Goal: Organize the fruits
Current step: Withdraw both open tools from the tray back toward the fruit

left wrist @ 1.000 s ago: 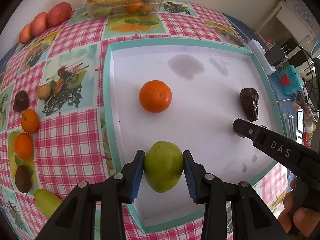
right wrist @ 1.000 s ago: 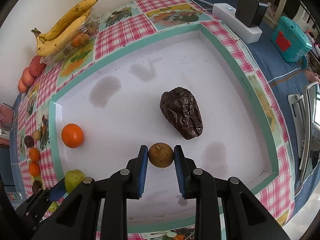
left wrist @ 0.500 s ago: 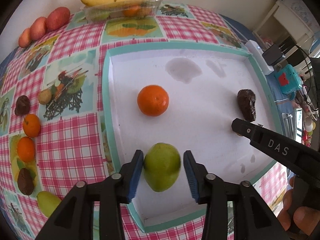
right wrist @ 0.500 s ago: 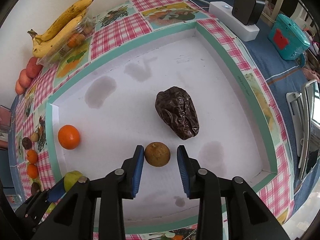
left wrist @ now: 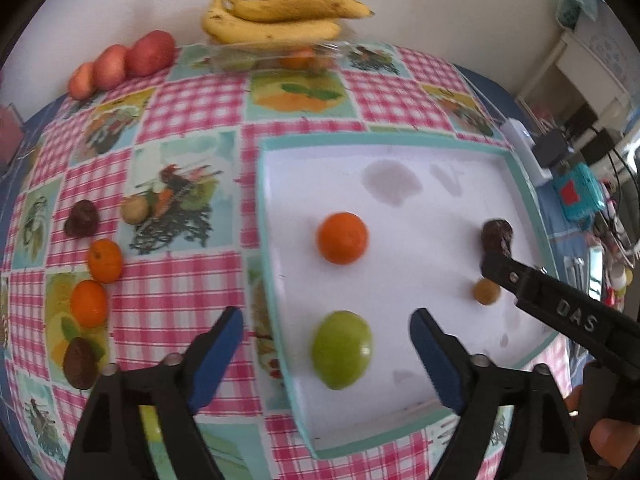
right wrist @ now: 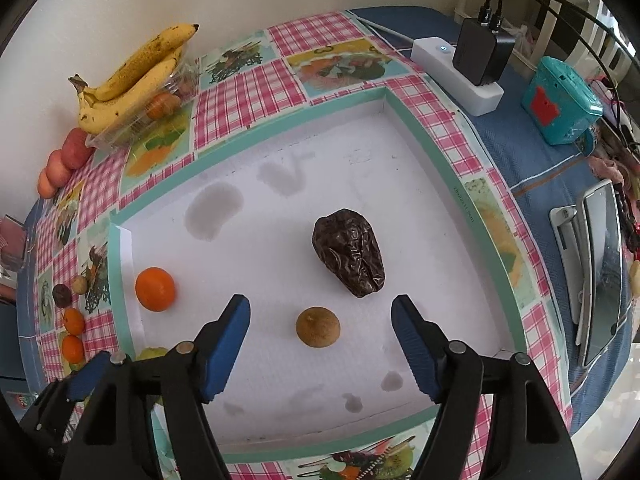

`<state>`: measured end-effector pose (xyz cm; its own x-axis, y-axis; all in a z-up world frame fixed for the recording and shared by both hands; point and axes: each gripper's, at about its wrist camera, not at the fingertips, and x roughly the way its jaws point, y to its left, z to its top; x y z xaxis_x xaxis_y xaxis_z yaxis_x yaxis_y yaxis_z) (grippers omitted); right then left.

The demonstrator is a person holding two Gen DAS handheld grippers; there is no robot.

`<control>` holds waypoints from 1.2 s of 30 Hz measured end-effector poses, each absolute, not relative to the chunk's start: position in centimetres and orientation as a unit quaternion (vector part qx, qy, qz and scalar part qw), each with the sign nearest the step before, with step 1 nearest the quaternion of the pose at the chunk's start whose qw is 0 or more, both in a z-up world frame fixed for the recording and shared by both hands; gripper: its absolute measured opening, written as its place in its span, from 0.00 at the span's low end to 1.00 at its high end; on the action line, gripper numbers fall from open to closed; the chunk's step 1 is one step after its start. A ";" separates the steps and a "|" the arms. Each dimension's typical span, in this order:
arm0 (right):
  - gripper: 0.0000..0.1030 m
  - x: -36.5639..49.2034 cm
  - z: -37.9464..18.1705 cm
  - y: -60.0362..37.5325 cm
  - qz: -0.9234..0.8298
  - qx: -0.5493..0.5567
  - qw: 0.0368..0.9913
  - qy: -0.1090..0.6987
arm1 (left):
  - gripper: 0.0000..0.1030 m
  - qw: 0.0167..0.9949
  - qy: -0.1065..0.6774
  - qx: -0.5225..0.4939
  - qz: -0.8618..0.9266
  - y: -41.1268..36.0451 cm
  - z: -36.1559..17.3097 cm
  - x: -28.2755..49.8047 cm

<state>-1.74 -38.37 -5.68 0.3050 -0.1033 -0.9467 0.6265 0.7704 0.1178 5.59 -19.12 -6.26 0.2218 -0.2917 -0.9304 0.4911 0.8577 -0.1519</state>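
Note:
A white tray with a teal rim (left wrist: 276,280) (right wrist: 416,128) lies on the checked tablecloth. In it rest a green pear (left wrist: 342,348), an orange (left wrist: 342,237) (right wrist: 155,289), a small brown fruit (right wrist: 318,327) (left wrist: 486,291) and a dark wrinkled fruit (right wrist: 349,256) (left wrist: 497,235). My left gripper (left wrist: 326,356) is open and empty, its jaws wide on either side of the pear, not touching it. My right gripper (right wrist: 320,344) is open and empty, its jaws apart from the small brown fruit. The right gripper's arm (left wrist: 560,312) shows in the left view.
Loose on the cloth left of the tray are two oranges (left wrist: 105,260), dark fruits (left wrist: 81,218), a small brown fruit (left wrist: 135,209) and a pear (left wrist: 150,420). Bananas (left wrist: 276,20) on a clear punnet and red apples (left wrist: 120,62) stand by the wall. A power strip (right wrist: 456,76) lies right.
Both grippers have opened wide and drawn back. The left let go of the green pear and the right let go of the small brown fruit; both fruits rest in the tray.

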 end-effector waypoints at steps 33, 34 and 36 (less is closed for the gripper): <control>0.85 -0.2 -4.2 -35.5 -0.208 0.234 0.812 0.493 | 1.00 0.862 0.500 -0.028 -0.082 -3.2 -2.9 13.4; 0.85 -0.1 -4.2 -35.3 -0.205 0.235 0.811 0.495 | 1.00 0.862 0.500 -0.026 -0.079 -2.7 -2.7 13.5; 0.85 0.3 -4.2 -34.7 -0.200 0.231 0.811 0.499 | 1.00 0.863 0.500 -0.024 -0.073 -1.8 -2.4 13.7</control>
